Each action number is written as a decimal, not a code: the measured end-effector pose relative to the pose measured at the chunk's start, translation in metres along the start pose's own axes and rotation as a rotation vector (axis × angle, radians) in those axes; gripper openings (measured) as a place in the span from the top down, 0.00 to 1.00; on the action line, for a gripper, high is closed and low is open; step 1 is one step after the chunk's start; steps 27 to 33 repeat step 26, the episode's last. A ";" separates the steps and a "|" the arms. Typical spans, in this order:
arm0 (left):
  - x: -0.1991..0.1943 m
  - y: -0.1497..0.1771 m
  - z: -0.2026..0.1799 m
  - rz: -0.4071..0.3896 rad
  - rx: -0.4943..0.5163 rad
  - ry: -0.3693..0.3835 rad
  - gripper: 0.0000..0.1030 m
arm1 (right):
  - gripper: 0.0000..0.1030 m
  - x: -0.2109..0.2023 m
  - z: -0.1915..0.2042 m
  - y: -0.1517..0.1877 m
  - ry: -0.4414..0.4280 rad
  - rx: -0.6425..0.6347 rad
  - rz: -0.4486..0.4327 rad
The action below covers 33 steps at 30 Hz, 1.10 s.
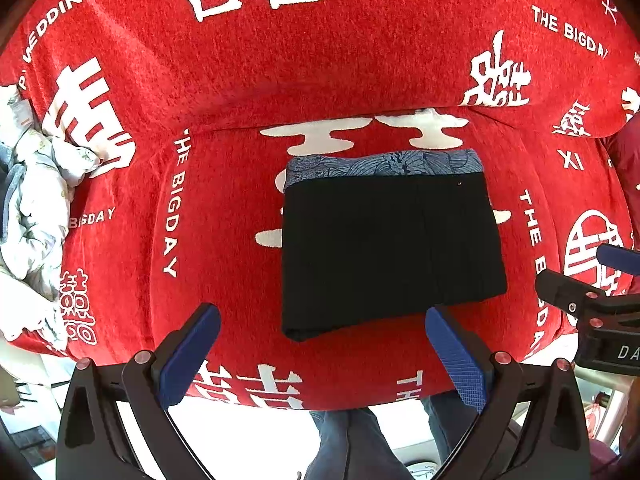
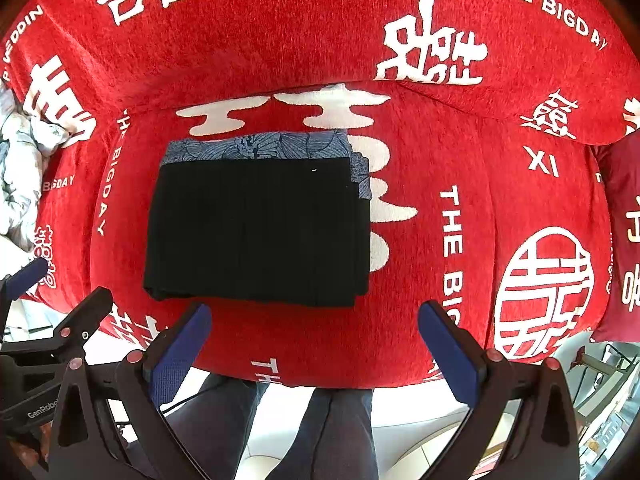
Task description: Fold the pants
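Observation:
Black pants (image 1: 390, 252) lie folded into a flat rectangle on the red sofa seat (image 1: 224, 264), on top of a blue patterned folded cloth (image 1: 384, 164) that shows along the far edge. The pants (image 2: 256, 236) and the blue cloth (image 2: 256, 146) also show in the right wrist view. My left gripper (image 1: 322, 344) is open and empty, held just before the pants' near edge. My right gripper (image 2: 314, 338) is open and empty, near the pants' near right corner. The right gripper also shows at the right of the left wrist view (image 1: 592, 300).
The sofa is covered by a red cloth with white lettering, seat and backrest (image 1: 320, 52). A crumpled white floral bundle (image 1: 32, 192) lies at the seat's left end. A dark red cushion (image 2: 620, 240) stands at the right. The person's legs (image 2: 332, 432) and a pale floor are below.

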<state>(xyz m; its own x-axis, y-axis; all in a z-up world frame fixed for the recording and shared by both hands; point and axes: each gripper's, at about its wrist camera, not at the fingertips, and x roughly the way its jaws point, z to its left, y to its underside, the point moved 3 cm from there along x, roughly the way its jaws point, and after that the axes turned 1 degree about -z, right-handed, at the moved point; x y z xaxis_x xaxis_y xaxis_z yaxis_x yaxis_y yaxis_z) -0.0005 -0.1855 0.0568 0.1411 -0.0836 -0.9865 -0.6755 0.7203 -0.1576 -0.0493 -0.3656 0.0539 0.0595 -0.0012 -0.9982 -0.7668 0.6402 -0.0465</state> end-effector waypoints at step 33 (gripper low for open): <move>-0.009 -0.005 -0.006 -0.072 0.005 0.039 0.00 | 0.00 0.004 0.003 -0.001 0.003 -0.010 0.008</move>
